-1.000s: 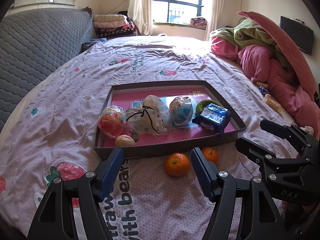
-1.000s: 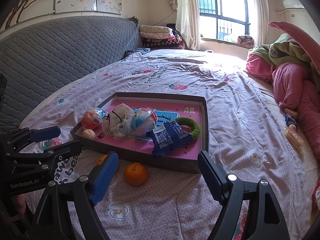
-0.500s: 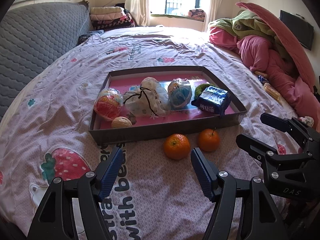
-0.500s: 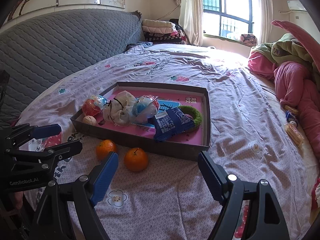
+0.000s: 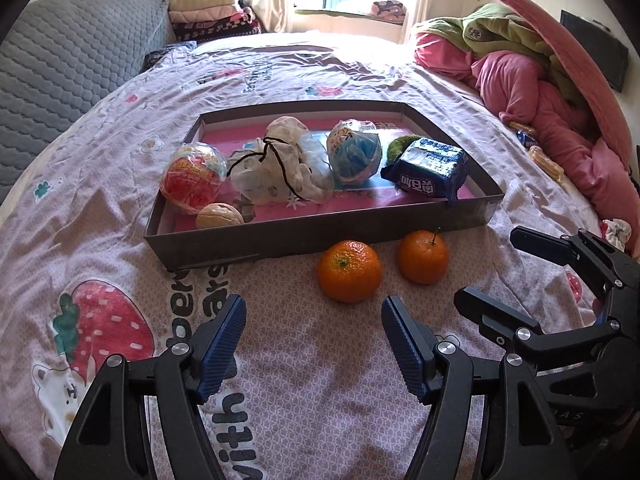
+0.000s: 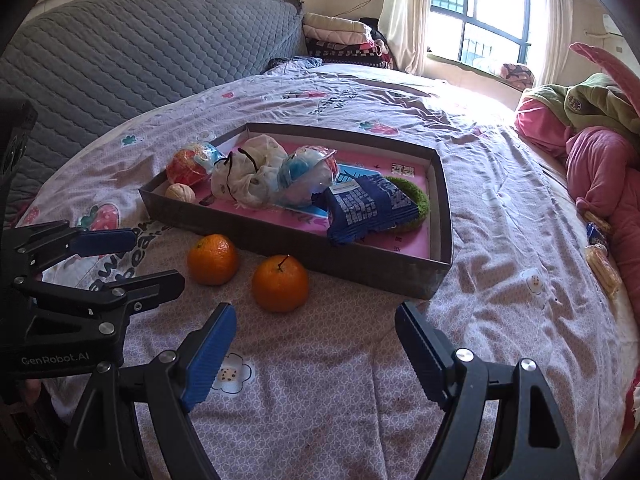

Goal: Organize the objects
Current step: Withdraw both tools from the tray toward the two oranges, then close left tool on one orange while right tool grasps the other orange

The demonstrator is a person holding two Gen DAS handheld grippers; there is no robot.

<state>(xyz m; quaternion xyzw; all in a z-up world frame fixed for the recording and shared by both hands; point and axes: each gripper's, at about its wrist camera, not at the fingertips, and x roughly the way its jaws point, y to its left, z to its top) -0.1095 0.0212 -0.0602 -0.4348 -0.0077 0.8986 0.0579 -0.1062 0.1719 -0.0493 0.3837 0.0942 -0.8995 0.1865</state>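
Two round oranges (image 5: 348, 270) with dimpled, glossy skin lie side by side on your printed cotton bedsheet (image 5: 300, 364), just in front of the shallow cardboard tray (image 5: 320, 240); the right one (image 5: 422, 256) keeps a short stem. Inside the tray you have two crinkly plastic-wrapped balls (image 5: 192, 180), one ridged walnut (image 5: 219, 216), one white drawstring pouch (image 5: 280, 168), one blue foil snack pack (image 5: 430, 172) and a fuzzy green ring (image 6: 412, 196). Your left gripper (image 5: 312, 336) and right gripper (image 6: 316, 340) both hover with jaws spread wide, nothing between them.
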